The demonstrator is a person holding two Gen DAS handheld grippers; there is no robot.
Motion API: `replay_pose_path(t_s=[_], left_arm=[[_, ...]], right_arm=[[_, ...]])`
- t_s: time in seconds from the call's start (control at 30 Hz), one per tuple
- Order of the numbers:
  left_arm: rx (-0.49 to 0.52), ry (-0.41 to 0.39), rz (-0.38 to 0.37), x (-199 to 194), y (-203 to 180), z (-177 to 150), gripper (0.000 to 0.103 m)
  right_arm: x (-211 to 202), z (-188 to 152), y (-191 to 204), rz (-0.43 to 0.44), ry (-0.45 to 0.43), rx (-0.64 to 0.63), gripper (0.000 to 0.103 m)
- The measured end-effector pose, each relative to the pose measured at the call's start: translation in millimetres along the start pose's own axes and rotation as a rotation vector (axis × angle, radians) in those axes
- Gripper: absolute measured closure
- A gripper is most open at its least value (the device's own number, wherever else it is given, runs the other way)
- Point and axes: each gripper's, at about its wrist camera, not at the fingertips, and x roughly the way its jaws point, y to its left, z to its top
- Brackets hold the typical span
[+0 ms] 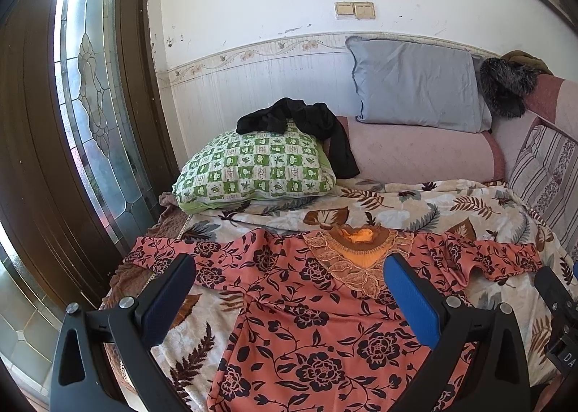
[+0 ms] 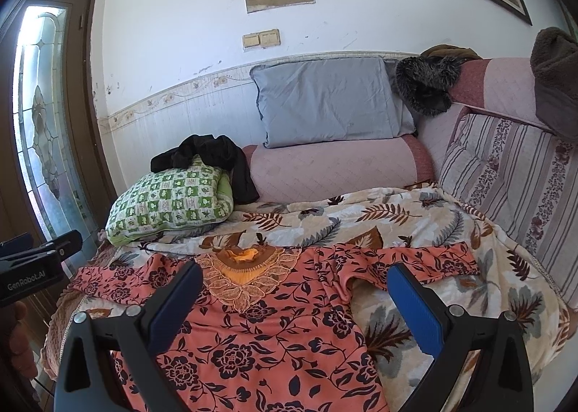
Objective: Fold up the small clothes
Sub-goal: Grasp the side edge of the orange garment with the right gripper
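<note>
Nearest the cameras, both tools hang above the bed with their jaws spread wide and nothing between them: the left gripper (image 1: pixel 289 289) over the chest of the garment, the right gripper (image 2: pixel 294 298) over its right shoulder and the blanket beside it. The task's thing, a salmon floral top (image 1: pixel 307 321), lies face up and spread flat on the leaf-print blanket (image 2: pixel 415 217), embroidered orange neckline (image 1: pixel 361 253) pointing away, left sleeve (image 1: pixel 169 249) reaching toward the bed's edge, right sleeve (image 2: pixel 415 256) out to the side and a little rumpled near the shoulder.

No fold looks begun yet, so this seems the opening step: laid out, ready to be taken. The next move likely calls for each tool to drop onto a sleeve or side seam, pinch only the top fabric without catching the plush blanket under it, and carry it inward over the body (the soft, giving surface will make a clean pinch harder).

Beyond the top sits a green checked pillow (image 1: pixel 253 166) with a black garment (image 1: pixel 300 119) draped on it, then a pink bolster (image 2: pixel 336 170) and a grey pillow (image 2: pixel 325 101) against the white wall. A dark furry item, possibly a hat or collar, rests at the corner (image 2: pixel 422 83). A stained-glass door (image 1: pixel 90 87) stands at the left
</note>
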Motion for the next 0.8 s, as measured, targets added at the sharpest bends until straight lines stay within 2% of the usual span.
replay_pose_path(t_s=[0.27,0.37,0.43,0.53,0.6,0.67,0.73,0.8], left_arm=[[0.004,0.024,0.004,25,-3,-2,0.0],[0.01,0.037,-0.005,43,-5,-7,0.0],[0.016,0.057,-0.013,65,-8,-15,0.0],[0.025,0.132,-0.057,112,-13,-36,0.0],[0.032,0.195,-0.069,150,-18,-56,0.0],[0.027,0.274,-0.077,190,-22,-78,0.0],[-0.003,0.337,-0.073,224,-22,-98,0.0],[-0.03,0.384,-0.064,248,-22,-115,0.0]], right_arm=[[27,1,-2,0.018,0.024,0.007,0.0],[50,0,-19,0.044,0.041,0.035,0.0],[73,-2,-46,0.053,0.056,0.085,0.0],[123,-8,-119,0.087,0.122,0.276,0.0],[161,-20,-183,0.027,0.164,0.467,0.0],[193,-40,-249,0.01,0.184,0.697,0.0],[221,-65,-301,-0.001,0.206,0.933,0.003],[245,-87,-336,0.01,0.222,1.089,0.017]])
